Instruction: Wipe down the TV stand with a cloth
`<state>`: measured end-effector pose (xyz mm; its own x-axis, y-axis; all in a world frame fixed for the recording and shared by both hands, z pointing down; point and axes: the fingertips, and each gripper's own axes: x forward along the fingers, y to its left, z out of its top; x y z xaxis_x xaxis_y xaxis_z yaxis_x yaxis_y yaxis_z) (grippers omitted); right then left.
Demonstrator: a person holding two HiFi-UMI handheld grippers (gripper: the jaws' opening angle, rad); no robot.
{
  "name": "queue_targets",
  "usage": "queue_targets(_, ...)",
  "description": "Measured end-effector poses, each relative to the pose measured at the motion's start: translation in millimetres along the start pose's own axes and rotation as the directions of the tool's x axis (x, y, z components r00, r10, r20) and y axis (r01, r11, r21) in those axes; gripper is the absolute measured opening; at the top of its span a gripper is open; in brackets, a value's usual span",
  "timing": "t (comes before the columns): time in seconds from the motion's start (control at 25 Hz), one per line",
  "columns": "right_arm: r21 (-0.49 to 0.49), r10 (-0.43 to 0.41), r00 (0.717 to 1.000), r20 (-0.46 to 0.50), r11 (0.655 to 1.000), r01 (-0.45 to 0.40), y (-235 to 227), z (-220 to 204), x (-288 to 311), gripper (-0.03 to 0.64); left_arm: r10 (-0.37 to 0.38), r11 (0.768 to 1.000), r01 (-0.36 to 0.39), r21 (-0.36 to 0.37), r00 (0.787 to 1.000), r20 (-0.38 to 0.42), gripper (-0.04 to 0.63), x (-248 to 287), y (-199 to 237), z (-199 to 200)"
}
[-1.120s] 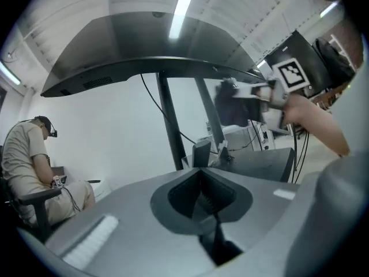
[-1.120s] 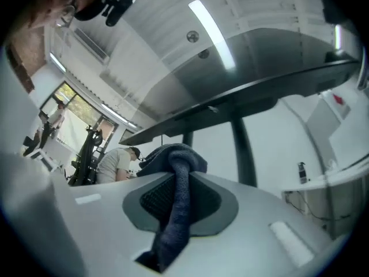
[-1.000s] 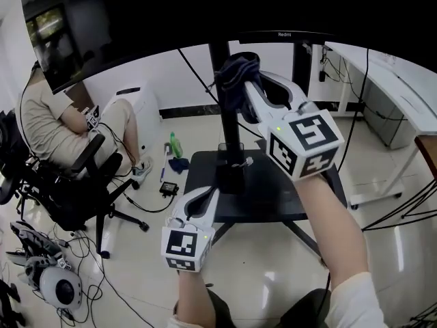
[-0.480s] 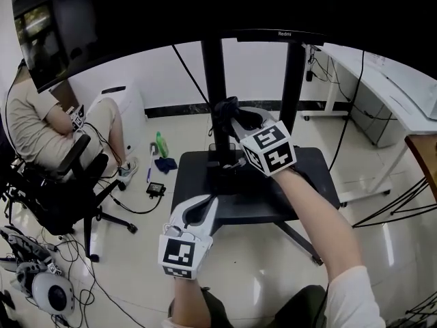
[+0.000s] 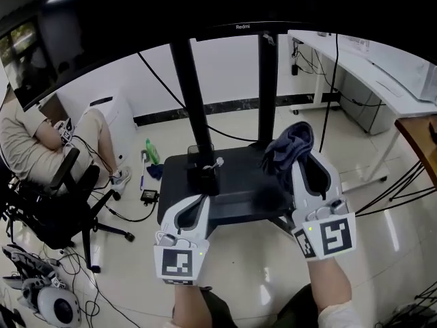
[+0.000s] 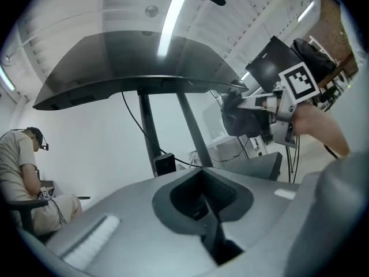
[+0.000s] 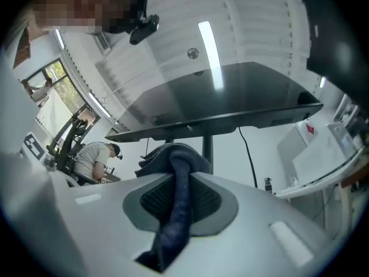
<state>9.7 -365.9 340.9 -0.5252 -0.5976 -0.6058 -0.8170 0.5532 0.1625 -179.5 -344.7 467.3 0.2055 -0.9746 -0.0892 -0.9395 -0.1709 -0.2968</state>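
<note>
1. The dark blue cloth is sitting in the right tool, whose jaws are pressing together on it.
2. In the right gripper view the cloth is running as a twisted strip along the line where the jaws meet. Its long axis is lying along the tool, and it is bunching into a soft, fuzzy wad past the tips.
3. In the head view that wad is pointing away from the person, over the right rear part of the TV stand.
4. In the left gripper view the cloth is hanging above the stand's flat base, apart from it.
5. The right forearm is reaching forward, with the tool tilting up and away and its marker cube nearest the camera.
6. The left tool is hovering at the stand's front left edge and pointing forward. Its jaws are meeting with nothing between them.
7. The stand is showing a flat, matte black rectangular base and two dark upright poles that are rising to a wide black screen.
8. The floor is glossy pale tile, and a white table is standing to the right.
9. A person is sitting in a black office chair at the left.
</note>
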Motion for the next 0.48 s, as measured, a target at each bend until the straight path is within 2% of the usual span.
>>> queue_targets(0.12, 0.053, 0.012, 0.996, -0.087, 0.999, -0.007, -37, -18, 64, 0.058, -0.031, 0.999, 0.031, -0.023, 0.999, -0.015, 0.161, 8, -9, -2)
queue_targets(0.2, -0.007, 0.006, 0.993, -0.119, 1.000, -0.007, -54, -1, 122, 0.058, -0.047, 0.999, 0.046, -0.023, 0.999, -0.020, 0.161, 9, -13, -3)
queue_targets(0.28, -0.072, -0.006, 0.981, -0.194, 0.997, -0.008, -67, -4, 163, 0.060, -0.054, 0.999, 0.054, 0.008, 0.997, 0.051, 0.161, 10, -12, 3)
queue_targets(0.36, -0.079, -0.017, 0.964, -0.265, 0.997, -0.004, -74, -23, 173, 0.060, -0.048, 0.998, 0.041, 0.046, 0.987, 0.156, 0.162, 9, -4, 10)
queue_targets(0.4, -0.061, -0.019, 0.957, -0.291, 0.998, 0.002, -74, -37, 168, 0.060, -0.038, 0.999, 0.033, 0.040, 0.987, 0.158, 0.161, 6, 2, 9)
queue_targets(0.48, -0.032, -0.011, 0.932, -0.363, 1.000, -0.001, -65, -84, 144, 0.059, -0.012, 1.000, 0.013, -0.008, 0.995, 0.095, 0.161, -3, 14, 2)
